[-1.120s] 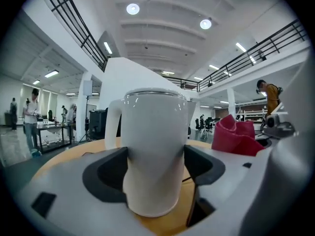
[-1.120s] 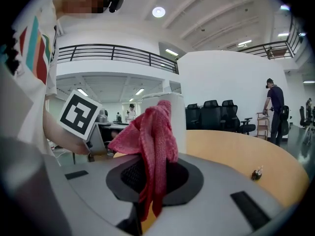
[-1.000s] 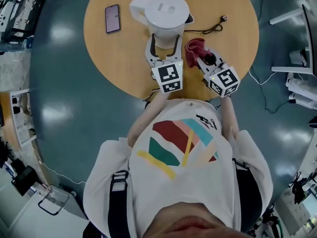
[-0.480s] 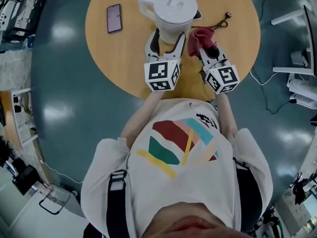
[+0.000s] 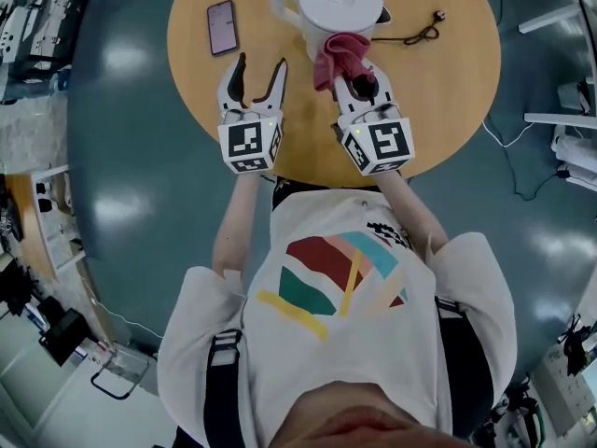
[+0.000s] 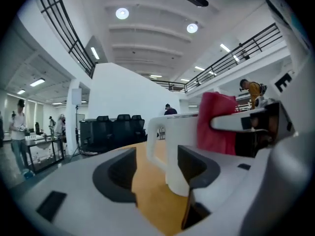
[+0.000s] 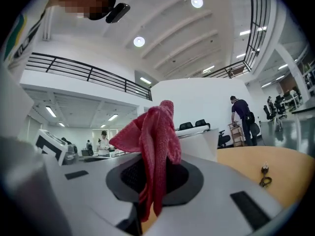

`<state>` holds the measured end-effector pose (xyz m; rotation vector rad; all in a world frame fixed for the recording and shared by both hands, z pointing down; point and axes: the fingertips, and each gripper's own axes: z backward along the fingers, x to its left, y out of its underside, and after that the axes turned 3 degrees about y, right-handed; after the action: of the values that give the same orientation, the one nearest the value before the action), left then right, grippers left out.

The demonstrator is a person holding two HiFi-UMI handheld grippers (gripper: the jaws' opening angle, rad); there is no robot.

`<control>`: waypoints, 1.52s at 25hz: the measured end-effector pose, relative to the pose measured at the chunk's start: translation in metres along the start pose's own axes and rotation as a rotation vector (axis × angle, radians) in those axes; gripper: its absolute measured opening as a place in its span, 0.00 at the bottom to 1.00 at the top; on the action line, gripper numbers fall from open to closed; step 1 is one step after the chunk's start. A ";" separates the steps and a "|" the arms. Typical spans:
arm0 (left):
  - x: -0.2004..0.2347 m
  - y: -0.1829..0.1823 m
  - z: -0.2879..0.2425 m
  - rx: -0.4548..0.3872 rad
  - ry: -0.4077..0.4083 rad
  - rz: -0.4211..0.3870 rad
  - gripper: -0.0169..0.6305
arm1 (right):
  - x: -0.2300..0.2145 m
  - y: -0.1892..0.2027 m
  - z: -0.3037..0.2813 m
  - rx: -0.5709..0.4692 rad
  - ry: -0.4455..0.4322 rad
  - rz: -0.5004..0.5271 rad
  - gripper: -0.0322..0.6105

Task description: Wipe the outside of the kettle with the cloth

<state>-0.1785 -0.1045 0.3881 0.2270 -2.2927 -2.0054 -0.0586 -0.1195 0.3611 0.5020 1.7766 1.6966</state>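
So we're right at the start of the actual wiping. The kettle [image 5: 340,3] sits at the 12 o'clock side of the round table [image 5: 438,91], handle sticking out toward 9. The right gripper [image 5: 359,87] is clamped on the red cloth [image 5: 336,56], and the cloth is bunched up against the kettle's near wall, about 6 o'clock on the body. It looks like it's touching, but I can't swear to it.

The left gripper [image 5: 259,71] is off at the kettle's 7 o'clock, apart from it. Its jaws stand wide, they've just been closing a little, and there's nothing between them but tabletop.

I reckon the next move is to drag the cloth around the wall with steady pressure. The kettle is light and nobody's bracing it, so it could slide. The left gripper probably wants to steady it by the handle.

Compared with a second ago, the left gripper was straddling the kettle's base and has now backed off toward 9. The cloth was down at the kettle's 4 o'clock and has now come up onto the near side.
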 end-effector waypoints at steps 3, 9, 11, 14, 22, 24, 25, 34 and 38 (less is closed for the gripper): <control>0.017 -0.003 0.010 0.003 0.083 -0.025 0.38 | 0.019 0.004 -0.024 -0.020 0.123 0.010 0.11; 0.078 0.017 0.035 0.044 0.153 -0.119 0.23 | 0.026 0.019 -0.070 -0.037 0.519 0.050 0.11; 0.097 0.030 0.037 0.071 0.182 -0.115 0.23 | 0.027 0.021 -0.081 -0.033 0.616 0.086 0.11; 0.120 0.046 0.038 0.102 0.211 -0.110 0.23 | 0.028 0.022 -0.093 -0.028 0.737 0.135 0.11; 0.154 0.060 0.028 0.157 0.261 -0.126 0.23 | 0.019 0.024 -0.112 -0.009 0.913 0.091 0.11; 0.153 0.061 0.021 0.167 0.270 -0.137 0.23 | 0.019 0.023 -0.112 -0.004 0.907 0.098 0.11; 0.150 0.061 0.018 0.170 0.273 -0.143 0.23 | 0.018 0.022 -0.111 -0.002 0.898 0.106 0.11; 0.097 0.061 0.004 0.178 0.296 -0.152 0.23 | 0.015 0.021 -0.057 0.019 0.764 0.217 0.11; 0.081 0.052 -0.008 0.169 0.277 -0.127 0.23 | 0.008 0.003 -0.030 0.005 0.708 0.378 0.11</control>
<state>-0.2598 -0.1191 0.4375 0.6348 -2.3158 -1.7027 -0.0845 -0.1367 0.3618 0.2568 2.2722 2.3363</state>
